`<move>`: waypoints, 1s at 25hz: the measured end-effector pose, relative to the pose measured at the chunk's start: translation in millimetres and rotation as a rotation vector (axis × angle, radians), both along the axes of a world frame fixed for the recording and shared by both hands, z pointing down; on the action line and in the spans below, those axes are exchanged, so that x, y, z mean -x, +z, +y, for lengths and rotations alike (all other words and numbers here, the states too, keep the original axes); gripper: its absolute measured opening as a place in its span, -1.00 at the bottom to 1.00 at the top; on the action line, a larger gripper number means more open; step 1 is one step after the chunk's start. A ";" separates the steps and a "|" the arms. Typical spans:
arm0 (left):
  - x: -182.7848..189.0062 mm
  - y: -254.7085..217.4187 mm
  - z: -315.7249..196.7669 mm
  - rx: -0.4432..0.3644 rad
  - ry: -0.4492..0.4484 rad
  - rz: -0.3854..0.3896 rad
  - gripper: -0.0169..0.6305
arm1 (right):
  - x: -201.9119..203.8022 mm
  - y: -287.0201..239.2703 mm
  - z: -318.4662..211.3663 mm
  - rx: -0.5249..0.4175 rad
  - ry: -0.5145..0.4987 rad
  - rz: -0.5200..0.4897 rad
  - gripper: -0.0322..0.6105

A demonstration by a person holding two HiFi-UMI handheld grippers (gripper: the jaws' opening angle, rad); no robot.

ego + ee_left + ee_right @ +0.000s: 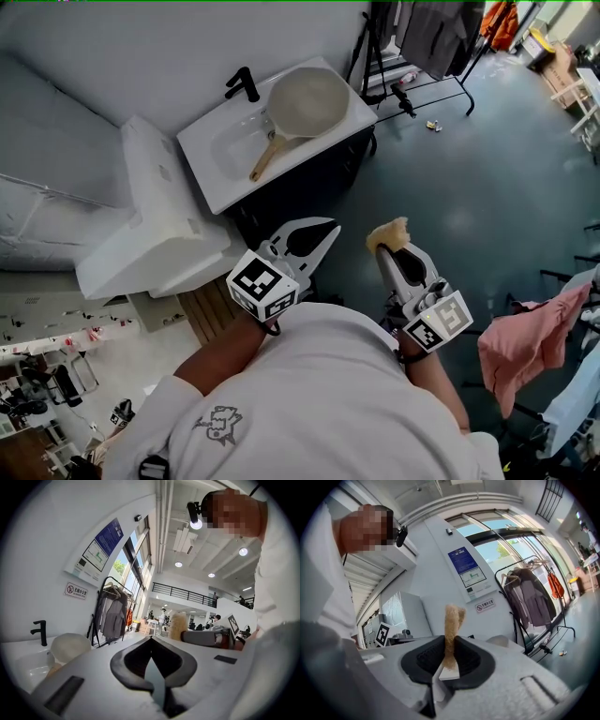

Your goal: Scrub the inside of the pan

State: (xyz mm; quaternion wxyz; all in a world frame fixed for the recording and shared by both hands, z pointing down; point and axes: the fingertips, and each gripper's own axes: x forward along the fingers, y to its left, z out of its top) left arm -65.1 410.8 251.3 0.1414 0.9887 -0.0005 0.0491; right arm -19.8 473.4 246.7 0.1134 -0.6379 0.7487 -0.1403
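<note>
A cream pan (309,99) with a wooden handle (266,157) lies in the white sink (211,166), its bowl over the basin's right side. In the left gripper view the pan (69,647) shows at the lower left. My left gripper (330,231) is shut and empty, held in the air short of the sink. My right gripper (388,242) is shut on a tan scrubbing sponge (388,232) that sticks up past the jaw tips. The right gripper view shows the sponge (451,632) pinched upright between the pads.
A black tap (243,84) stands at the sink's back edge above a dark cabinet (300,192). A white machine (155,220) sits left of the sink. A clothes rack (427,37) stands behind, and pink cloth (534,337) hangs at the right.
</note>
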 end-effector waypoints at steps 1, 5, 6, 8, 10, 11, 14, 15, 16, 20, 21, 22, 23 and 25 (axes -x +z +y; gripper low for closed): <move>-2.6 2.3 -9.3 0.000 0.005 0.000 -0.94 | -2.9 0.8 -9.9 0.002 0.001 -0.001 -0.72; -8.9 4.9 -57.4 -0.007 0.004 0.014 -0.94 | -8.6 0.5 -55.5 0.010 0.001 0.007 -0.72; -10.3 2.7 -71.0 -0.012 0.002 0.021 -0.94 | -10.4 -0.7 -67.8 0.013 0.003 0.010 -0.72; -13.3 -0.9 -97.3 -0.021 0.008 0.024 -0.94 | -15.0 -4.2 -93.1 0.015 0.012 0.014 -0.72; -15.3 -2.8 -122.8 -0.024 0.018 0.021 -0.94 | -18.9 -8.3 -118.7 0.014 0.025 0.014 -0.72; -15.6 -3.6 -135.5 -0.026 0.022 0.019 -0.94 | -19.9 -10.0 -131.7 0.012 0.030 0.014 -0.72; -14.1 -6.8 -176.1 -0.035 0.024 0.019 -0.94 | -19.0 -13.4 -173.3 0.003 0.033 0.014 -0.72; -12.6 -7.8 -189.8 -0.033 0.021 0.020 -0.94 | -17.9 -14.5 -187.5 0.002 0.033 0.013 -0.72; -10.3 -8.7 -203.0 -0.030 0.018 0.020 -0.94 | -16.6 -15.8 -201.3 0.000 0.034 0.012 -0.72; 0.4 -10.0 -246.7 -0.037 0.034 0.012 -0.94 | -13.7 -22.7 -251.4 -0.010 0.036 0.022 -0.72; 2.2 -8.9 -253.1 -0.044 0.052 0.007 -0.94 | -13.3 -22.2 -261.7 -0.006 0.032 0.031 -0.72; 3.6 -7.1 -258.5 -0.052 0.066 0.001 -0.94 | -13.2 -20.5 -270.6 0.002 0.028 0.040 -0.71; 4.5 -4.7 -264.1 -0.058 0.069 -0.005 -0.94 | -14.1 -18.3 -278.1 0.013 0.024 0.047 -0.71; 5.4 1.1 -274.7 -0.050 0.055 -0.012 -0.94 | -18.8 -14.4 -288.6 0.033 0.019 0.050 -0.71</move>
